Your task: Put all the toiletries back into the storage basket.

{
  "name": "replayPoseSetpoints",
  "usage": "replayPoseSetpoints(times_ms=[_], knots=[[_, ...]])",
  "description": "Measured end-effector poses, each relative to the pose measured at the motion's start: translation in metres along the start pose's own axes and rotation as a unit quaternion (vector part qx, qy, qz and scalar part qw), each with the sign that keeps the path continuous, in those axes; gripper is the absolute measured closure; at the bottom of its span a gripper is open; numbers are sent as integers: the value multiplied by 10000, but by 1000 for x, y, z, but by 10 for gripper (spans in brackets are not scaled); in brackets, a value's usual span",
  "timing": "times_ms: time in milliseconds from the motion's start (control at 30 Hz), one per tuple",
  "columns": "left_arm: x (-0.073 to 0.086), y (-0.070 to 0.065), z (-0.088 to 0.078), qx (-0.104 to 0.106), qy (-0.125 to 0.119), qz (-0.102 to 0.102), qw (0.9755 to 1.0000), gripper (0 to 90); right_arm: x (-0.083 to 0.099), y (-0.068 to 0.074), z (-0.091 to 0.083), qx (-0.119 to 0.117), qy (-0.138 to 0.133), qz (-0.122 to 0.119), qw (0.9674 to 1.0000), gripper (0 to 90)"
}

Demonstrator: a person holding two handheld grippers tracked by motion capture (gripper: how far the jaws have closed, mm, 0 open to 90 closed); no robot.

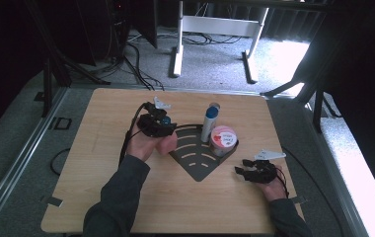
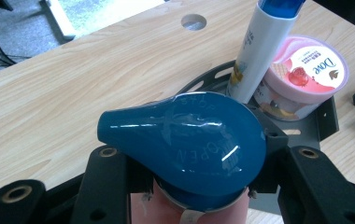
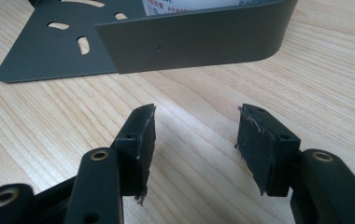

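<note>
My left gripper (image 1: 157, 124) is shut on a pink bottle (image 1: 168, 143) just below its glossy blue flip cap (image 2: 185, 140), holding it over the table at the left edge of a dark metal corner rack (image 1: 195, 162). In the left gripper view both black jaws flank the bottle's neck (image 2: 189, 212). Inside the rack stand a white tube with a blue cap (image 1: 209, 121) and a pink Dove tub (image 1: 223, 138). My right gripper (image 1: 242, 166) rests open on the table at the rack's right corner, with nothing between its pads (image 3: 145, 140); the rack's curved wall (image 3: 199, 42) lies just ahead.
The wooden table (image 1: 101, 187) has bare room on the left and along the front. A round cable hole (image 2: 194, 21) sits near its far edge. Cables trail from both grippers. Beyond the table are a white desk frame (image 1: 215, 24) and floor cables.
</note>
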State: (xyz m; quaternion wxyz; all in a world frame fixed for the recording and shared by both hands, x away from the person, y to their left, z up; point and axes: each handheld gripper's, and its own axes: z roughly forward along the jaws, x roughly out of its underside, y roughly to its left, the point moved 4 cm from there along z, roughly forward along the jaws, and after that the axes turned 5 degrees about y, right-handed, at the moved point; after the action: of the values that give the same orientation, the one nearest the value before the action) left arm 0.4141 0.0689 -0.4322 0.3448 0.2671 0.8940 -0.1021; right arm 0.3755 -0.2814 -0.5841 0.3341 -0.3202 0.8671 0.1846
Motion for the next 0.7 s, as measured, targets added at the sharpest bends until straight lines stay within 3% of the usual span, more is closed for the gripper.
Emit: replayPoseSetpoints(times_ms=[700], knots=[[-14, -8, 21, 33, -81, 15, 10000, 529, 0, 0, 0, -2, 4, -4, 10000, 463]])
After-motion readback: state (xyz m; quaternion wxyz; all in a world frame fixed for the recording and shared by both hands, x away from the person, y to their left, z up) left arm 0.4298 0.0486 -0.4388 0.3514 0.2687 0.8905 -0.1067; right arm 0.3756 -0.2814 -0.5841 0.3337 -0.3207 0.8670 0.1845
